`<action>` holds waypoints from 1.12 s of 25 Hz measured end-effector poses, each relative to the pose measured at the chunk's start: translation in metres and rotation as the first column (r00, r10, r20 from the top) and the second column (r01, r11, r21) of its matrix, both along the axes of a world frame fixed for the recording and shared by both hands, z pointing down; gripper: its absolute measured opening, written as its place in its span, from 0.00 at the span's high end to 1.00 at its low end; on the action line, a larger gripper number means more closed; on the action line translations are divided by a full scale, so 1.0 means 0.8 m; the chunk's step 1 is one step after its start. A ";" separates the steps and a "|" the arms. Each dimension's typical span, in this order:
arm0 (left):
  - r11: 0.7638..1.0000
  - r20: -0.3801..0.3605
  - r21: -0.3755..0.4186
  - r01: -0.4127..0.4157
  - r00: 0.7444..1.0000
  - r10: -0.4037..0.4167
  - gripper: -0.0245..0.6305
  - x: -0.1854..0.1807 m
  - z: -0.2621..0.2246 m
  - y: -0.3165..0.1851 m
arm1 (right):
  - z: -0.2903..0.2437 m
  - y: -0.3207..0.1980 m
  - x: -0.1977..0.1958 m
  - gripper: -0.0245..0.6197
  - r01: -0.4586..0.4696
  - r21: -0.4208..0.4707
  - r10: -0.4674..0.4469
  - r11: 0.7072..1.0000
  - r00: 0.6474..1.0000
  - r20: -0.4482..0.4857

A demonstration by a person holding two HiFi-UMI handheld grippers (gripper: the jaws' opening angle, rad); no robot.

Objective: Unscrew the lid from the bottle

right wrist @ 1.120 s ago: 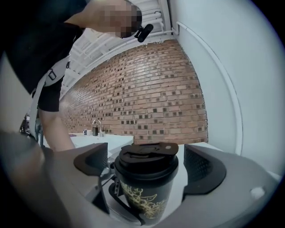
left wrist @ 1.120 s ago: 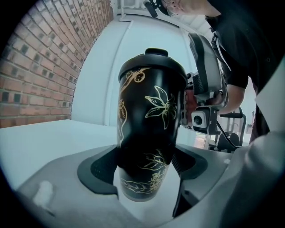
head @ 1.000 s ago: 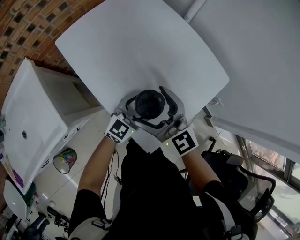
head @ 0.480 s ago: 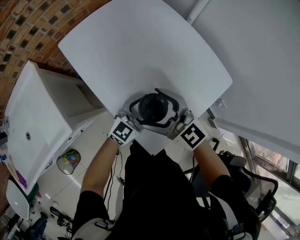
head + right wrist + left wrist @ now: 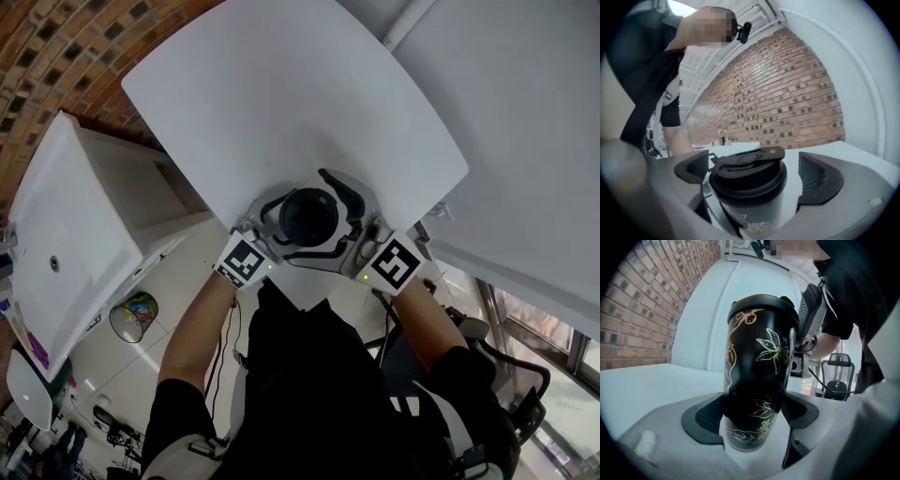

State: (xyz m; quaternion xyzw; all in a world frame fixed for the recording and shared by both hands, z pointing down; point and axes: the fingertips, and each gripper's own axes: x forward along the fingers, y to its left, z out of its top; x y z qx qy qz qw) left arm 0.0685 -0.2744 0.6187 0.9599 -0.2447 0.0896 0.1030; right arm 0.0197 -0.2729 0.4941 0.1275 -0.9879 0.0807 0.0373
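A black bottle (image 5: pixel 759 376) with gold flower patterns stands upright near the front edge of the white round table (image 5: pixel 281 94). My left gripper (image 5: pixel 752 411) is shut on its lower body, a dark pad pressing on each side. The black lid (image 5: pixel 747 171) with its flip tab sits on top of the bottle. My right gripper (image 5: pixel 754 173) is level with the lid; its jaws have just been opening and stand wide on either side, with a gap on both sides of the lid. From above, the lid (image 5: pixel 307 216) shows between both grippers.
A white cabinet (image 5: pixel 66 244) stands left of the table, against a brick wall (image 5: pixel 56 66). A bin (image 5: pixel 131 319) sits on the floor at the lower left. A black office chair (image 5: pixel 506 375) is at the lower right. The person's body is close to the table's front edge.
The right gripper has swung round the bottle, its marker cube moving right and up, and its jaws stand off the lid. The left gripper and the bottle have stayed put.
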 end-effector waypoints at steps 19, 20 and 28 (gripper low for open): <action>1.000 0.002 -0.012 -0.009 1.000 0.010 0.37 0.004 0.003 0.001 | 0.018 0.010 0.003 0.26 -0.005 0.084 0.014 0.996 0.994 -0.108; 1.000 0.005 -0.013 -0.009 1.000 0.009 0.37 0.003 0.003 0.001 | 0.018 0.011 0.002 0.26 0.041 0.091 -0.032 0.995 0.994 -0.108; 1.000 0.012 -0.020 -0.008 1.000 0.008 0.37 -0.002 0.004 0.002 | 0.020 0.021 -0.006 0.26 0.291 0.028 -0.285 0.956 0.951 -0.120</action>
